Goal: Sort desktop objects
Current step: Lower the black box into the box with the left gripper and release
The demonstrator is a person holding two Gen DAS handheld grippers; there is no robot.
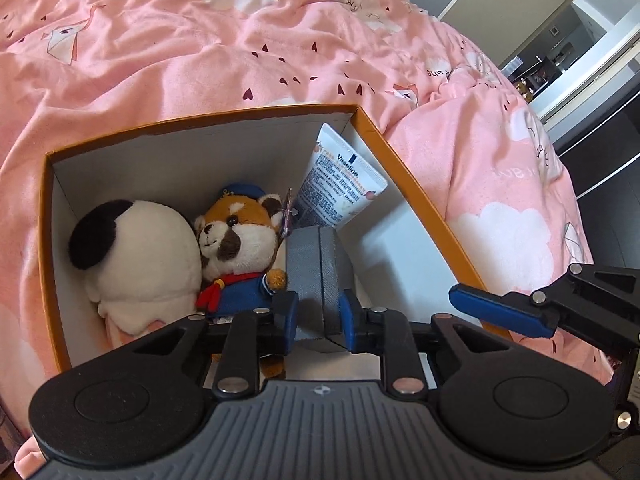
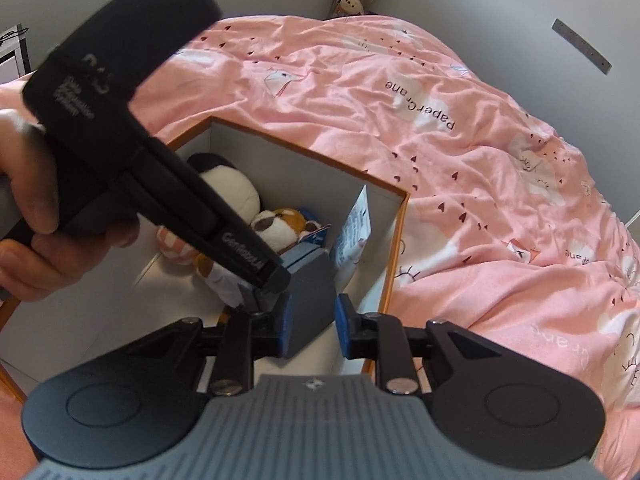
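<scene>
1. Left hand-held gripper (image 1: 318, 320): blue pads clamped shut on the grey textured rectangular case (image 1: 316, 264), gripped only at its near end. Held low inside the orange cardboard box with white inner walls (image 1: 400, 160), between the soft toys and the tube. Risk of the case pivoting in so short a grip and landing askew on release.
2. Right hand-held gripper (image 2: 314, 328): jaws a little apart, pressing on nothing, hovering just beside the left one over the box's near corner. Risk of the two tools knocking together, or of a pad catching the orange rim and shifting the box.
3. Just left of the case: small red-panda plush in blue uniform and red scarf (image 1: 240, 240), touching it or nearly so. Could get pinned under the case, or dragged up if a pad snags it.
4. Further left: large white-and-black panda plush (image 1: 136, 248), filling that side and leaving little floor free.
5. Behind the case: white squeeze tube with blue print (image 1: 340, 176), leaning on the right wall. Likely to topple if nudged.
6. Underneath: rumpled pink printed bedding (image 1: 200, 60). Soft footing, so downward pressure may tilt the box.
</scene>
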